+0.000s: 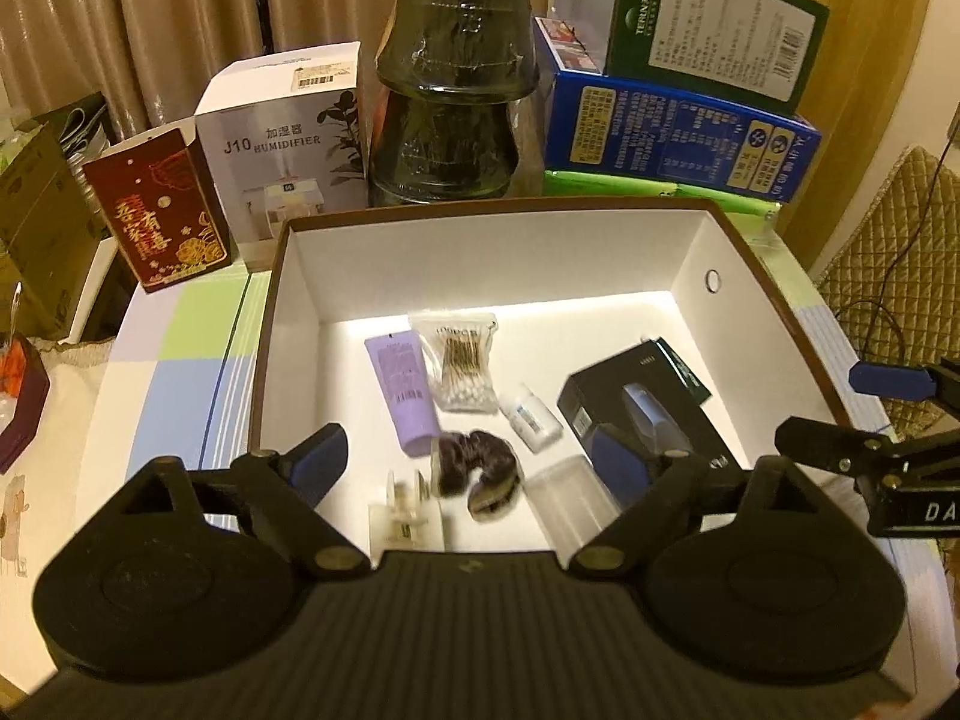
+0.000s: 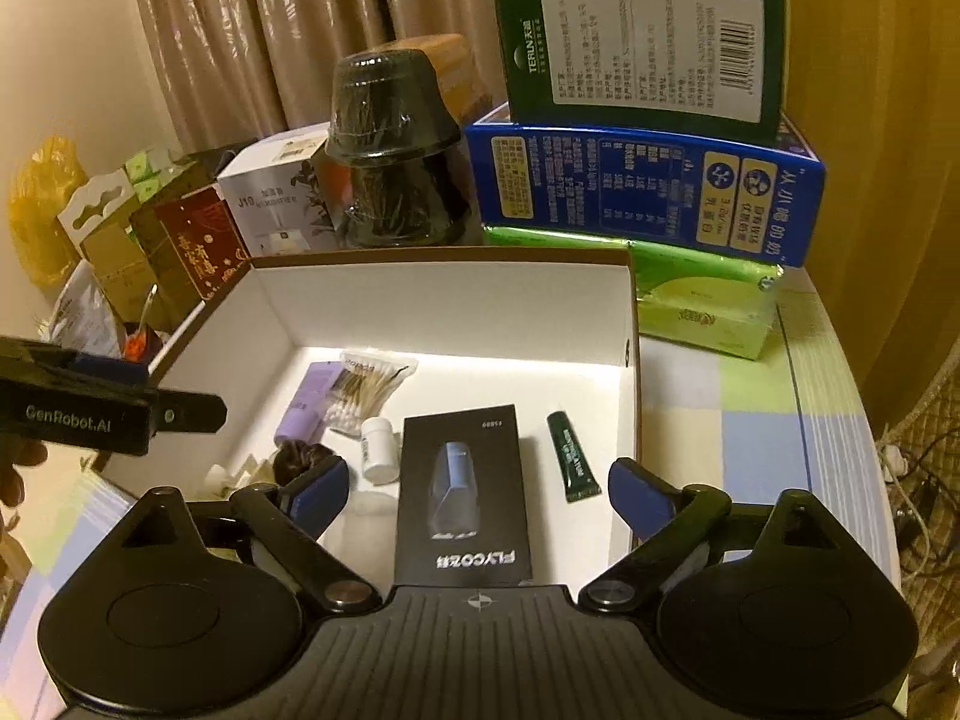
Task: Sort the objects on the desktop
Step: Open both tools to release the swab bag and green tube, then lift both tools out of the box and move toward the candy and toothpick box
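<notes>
Both tongs, left gripper (image 1: 477, 461) and right gripper (image 2: 478, 495), hang released and empty over the box (image 2: 631, 324). Black carton (image 2: 462, 495) lies between the right jaws, long axis along them; right is nearer

The surface (image 2: 750, 420) carried a checked cloth of green, blue and white. On it stood an open white-lined box (image 2: 444, 306), a red carton (image 1: 159, 210), a humidifier carton (image 1: 282, 144), what appeared to be stacked dark bowls (image 1: 447, 120), and a green pack (image 2: 708, 312) under other cartons.
</notes>
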`<action>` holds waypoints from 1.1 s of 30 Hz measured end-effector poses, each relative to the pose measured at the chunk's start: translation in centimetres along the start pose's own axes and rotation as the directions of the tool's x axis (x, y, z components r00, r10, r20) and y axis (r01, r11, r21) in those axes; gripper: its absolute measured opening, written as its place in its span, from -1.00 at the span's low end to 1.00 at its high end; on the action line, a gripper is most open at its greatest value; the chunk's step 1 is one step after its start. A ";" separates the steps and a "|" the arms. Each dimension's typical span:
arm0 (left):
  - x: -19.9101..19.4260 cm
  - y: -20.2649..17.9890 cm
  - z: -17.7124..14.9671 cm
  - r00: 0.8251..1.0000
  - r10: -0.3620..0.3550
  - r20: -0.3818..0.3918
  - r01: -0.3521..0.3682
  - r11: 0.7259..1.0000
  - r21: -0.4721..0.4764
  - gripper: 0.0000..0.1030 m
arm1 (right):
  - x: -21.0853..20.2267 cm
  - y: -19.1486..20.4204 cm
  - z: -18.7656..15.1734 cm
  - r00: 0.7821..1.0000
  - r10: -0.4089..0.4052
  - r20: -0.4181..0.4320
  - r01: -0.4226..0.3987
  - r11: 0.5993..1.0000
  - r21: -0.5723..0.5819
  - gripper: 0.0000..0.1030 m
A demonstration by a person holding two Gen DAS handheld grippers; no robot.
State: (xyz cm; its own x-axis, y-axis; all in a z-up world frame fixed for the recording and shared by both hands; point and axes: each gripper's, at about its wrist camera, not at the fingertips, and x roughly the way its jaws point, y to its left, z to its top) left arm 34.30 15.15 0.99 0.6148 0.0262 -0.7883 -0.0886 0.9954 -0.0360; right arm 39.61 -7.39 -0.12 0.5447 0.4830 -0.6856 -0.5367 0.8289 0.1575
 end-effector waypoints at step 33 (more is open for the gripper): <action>-8.6 -1.9 -9.8 1.000 0.004 -0.027 -0.005 0.999 -0.050 0.68 | -8.4 4.1 -7.7 0.998 0.052 -0.042 -0.050 0.998 0.047 0.79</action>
State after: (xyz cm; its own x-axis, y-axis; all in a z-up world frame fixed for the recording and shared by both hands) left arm 21.53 12.12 1.84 0.5929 0.0274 -0.8048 -0.1305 0.9895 -0.0625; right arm 27.84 -10.19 0.75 0.4883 0.5129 -0.7060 -0.5324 0.8161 0.2247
